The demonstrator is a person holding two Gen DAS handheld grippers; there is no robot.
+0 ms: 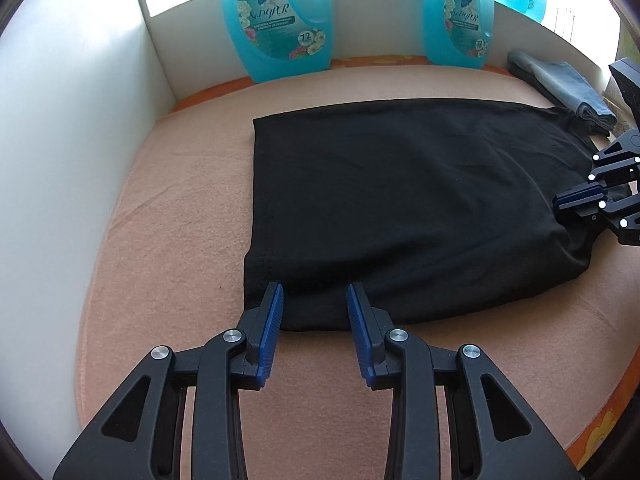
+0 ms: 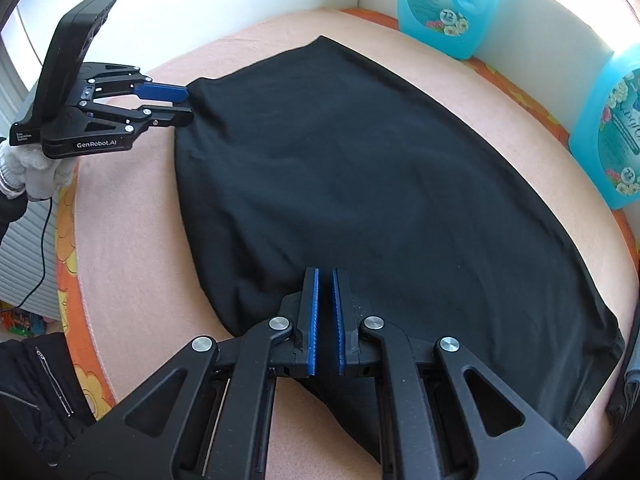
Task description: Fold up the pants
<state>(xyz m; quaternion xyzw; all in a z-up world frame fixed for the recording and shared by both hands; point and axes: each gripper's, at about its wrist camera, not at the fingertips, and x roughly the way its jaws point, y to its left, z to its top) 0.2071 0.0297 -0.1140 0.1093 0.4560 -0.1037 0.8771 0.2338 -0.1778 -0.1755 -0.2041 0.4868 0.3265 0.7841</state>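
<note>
Right gripper [image 2: 325, 280] is clamping black pants [image 2: 360, 184]; left gripper [image 1: 315, 294] is hovering open at the hem. Detergent jugs [image 1: 276, 20] are holding blue liquid.

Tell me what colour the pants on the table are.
Plain black, no pattern. The pants show best in the right wrist view.

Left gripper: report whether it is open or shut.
Open. The left gripper has a clear gap between its blue pads, straddling the near edge of the black pants.

Black pants [image 1: 404, 204] lie folded flat on the peach blanket [image 1: 160, 240]
</note>
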